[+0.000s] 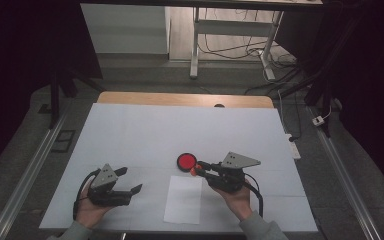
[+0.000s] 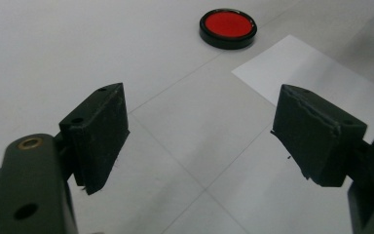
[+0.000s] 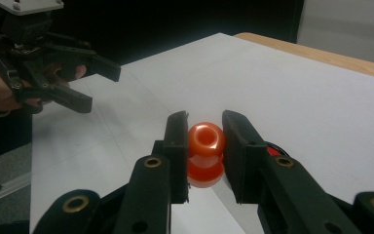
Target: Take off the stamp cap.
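Risk: right gripper (image 3: 205, 141), jaws clamped on small orange plastic spool-shaped stamp (image 3: 205, 146), could slip near red round ink pad (image 1: 186, 161); left gripper (image 2: 199, 141) wide open, empty.

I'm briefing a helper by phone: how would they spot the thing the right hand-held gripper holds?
On the white table, find the white paper sheet. Above its top right corner, the right hand-held gripper clamps an orange stamp: glossy and knob-shaped, unlike the flat red ink pad beside it.
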A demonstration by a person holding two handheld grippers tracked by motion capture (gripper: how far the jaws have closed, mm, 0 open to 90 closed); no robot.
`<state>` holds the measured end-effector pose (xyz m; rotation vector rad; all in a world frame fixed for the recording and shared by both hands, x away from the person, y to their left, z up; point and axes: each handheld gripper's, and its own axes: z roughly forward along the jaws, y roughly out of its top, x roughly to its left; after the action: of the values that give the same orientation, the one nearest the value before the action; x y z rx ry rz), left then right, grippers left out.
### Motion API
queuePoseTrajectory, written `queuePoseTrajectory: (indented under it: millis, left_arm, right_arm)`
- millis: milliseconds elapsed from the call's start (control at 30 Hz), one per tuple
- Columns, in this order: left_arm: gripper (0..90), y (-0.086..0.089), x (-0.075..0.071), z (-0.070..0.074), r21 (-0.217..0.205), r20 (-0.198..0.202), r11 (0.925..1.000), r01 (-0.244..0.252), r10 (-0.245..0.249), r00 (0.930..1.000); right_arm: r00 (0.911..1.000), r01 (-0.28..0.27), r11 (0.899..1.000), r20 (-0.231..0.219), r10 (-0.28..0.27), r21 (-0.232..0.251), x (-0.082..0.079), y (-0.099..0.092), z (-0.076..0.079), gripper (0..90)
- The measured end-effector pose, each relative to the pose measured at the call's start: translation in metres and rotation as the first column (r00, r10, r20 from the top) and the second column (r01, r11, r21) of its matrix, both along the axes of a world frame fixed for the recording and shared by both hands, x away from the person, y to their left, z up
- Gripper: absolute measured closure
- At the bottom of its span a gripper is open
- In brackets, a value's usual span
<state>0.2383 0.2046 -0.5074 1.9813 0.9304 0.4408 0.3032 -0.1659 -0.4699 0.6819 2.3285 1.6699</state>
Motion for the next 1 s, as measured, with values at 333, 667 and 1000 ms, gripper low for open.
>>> queuePoseTrajectory:
  millis: [333,667,1000]
  left_arm:
    - [21.2,-0.013,0.005,0.004,0.006,0.0,0.9997,0.024,-0.024,0.9997]
    - [22.0,-0.032,0.012,0.012,0.002,0.003,0.9982,0.059,-0.059,0.9982]
    - [21.9,-0.057,0.031,0.018,0.014,-0.021,0.9914,0.13,-0.13,0.9913]
  right_arm:
    - [0.9999,-0.013,1.0,0.006,0.013,0.01,0.001,0.003,0.003,72.0]
    - [0.9995,-0.028,1.0,0.012,0.027,0.01,0.0,0.003,0.003,72.0]
    - [0.9998,-0.019,1.0,0.012,0.019,0.011,0.001,0.002,0.003,72.0]
